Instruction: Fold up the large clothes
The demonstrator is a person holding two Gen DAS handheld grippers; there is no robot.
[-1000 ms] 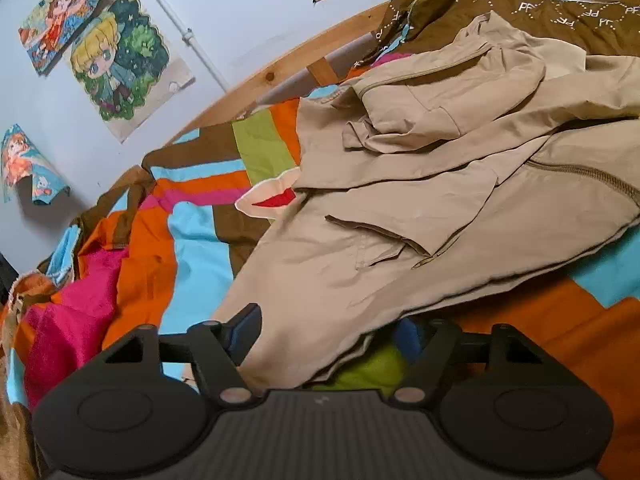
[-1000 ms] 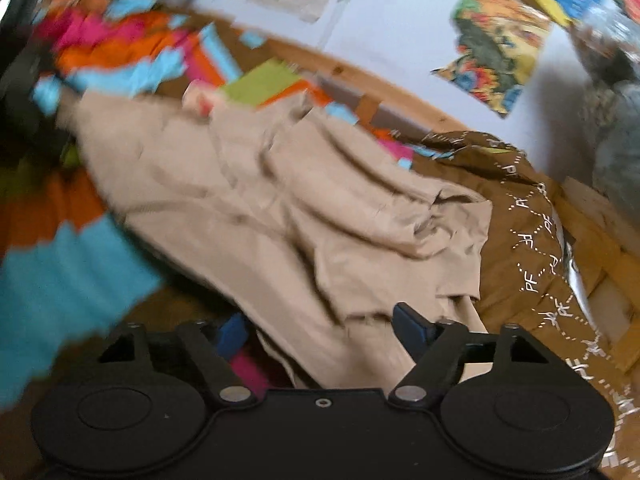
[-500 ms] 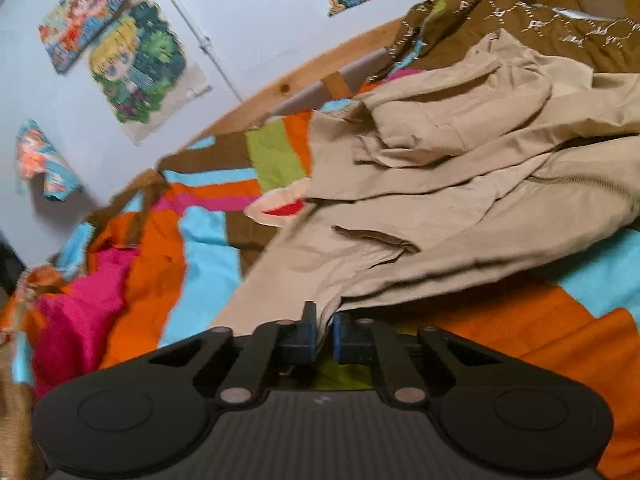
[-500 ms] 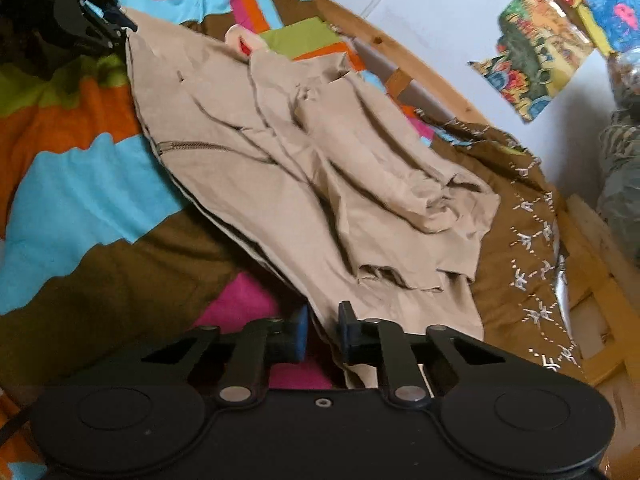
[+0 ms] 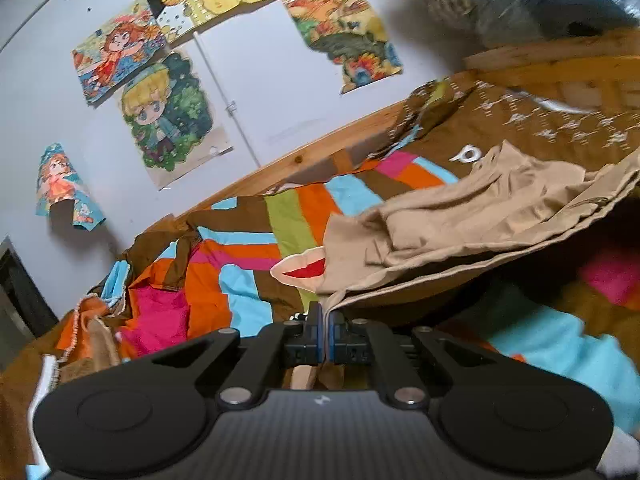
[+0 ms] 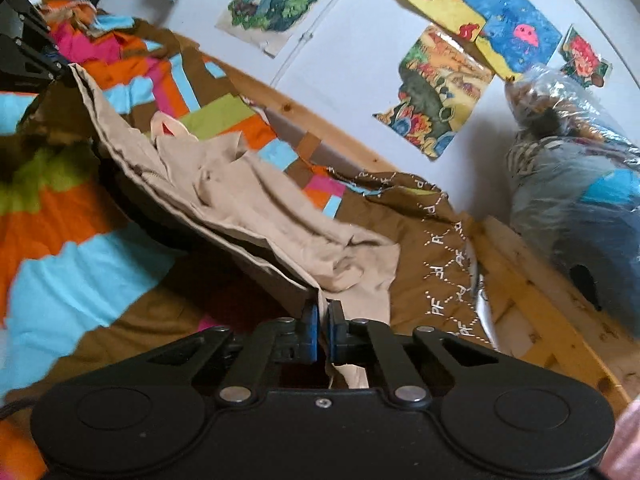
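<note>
- the left gripper [image 5: 326, 330] was clenched on one end of the near hem of the beige garment [image 5: 472, 216], a thin fold of cloth pinched between its blue pads.
- the right gripper [image 6: 322, 330] was clamped on the other end of that hem, beige cloth showing between its pads too.
- the garment lay across the middle of the striped bedspread [image 5: 240, 264], its near edge raised off the bed with a dark gap underneath — the far, bunched part rested on the bed, reaching the brown patterned blanket [image 6: 432, 248] toward the bed's right end.
- to do this step well, i judged both ends should be kept level and the hem taut, so the raised edge travels over as one straight line and lands square on the far part.
- the crumpled sleeves on top looked likely to trap a lump; spreading them first would help.
- open room lay over the bedspread toward the left end; the wooden bed rail [image 5: 288, 164] and the wall just beyond it closed off the far side.
</note>
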